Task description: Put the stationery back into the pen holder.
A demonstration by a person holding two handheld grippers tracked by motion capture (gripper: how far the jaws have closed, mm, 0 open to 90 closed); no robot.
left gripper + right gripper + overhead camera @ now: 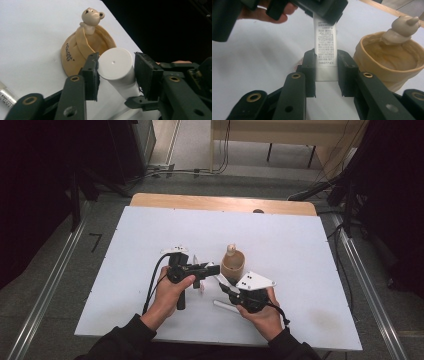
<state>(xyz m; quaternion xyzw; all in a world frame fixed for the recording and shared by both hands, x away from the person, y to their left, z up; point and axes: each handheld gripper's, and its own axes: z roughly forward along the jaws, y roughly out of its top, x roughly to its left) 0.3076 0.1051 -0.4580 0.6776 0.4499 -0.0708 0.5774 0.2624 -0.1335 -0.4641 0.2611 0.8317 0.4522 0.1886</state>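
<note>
A white tube [220,280] with small printed text [325,42] is held in the air between both grippers, above the white table sheet [300,245]. My left gripper [115,66] comes in from the left and has its pads against the tube's round white cap [115,62]. Seen from above, the left gripper [210,268] lies level. My right gripper [325,68] is shut on the tube's flat crimped end; from above, the right gripper [228,288] sits just below it. A tan cup with a small bear figure [233,261] stands right behind the tube.
The bear cup [387,60] is close to the right gripper's right side. A thin white stick-like item [223,306] and a small pinkish thing [201,289] lie on the sheet near the hands. A silvery tube end [6,97] lies at the left.
</note>
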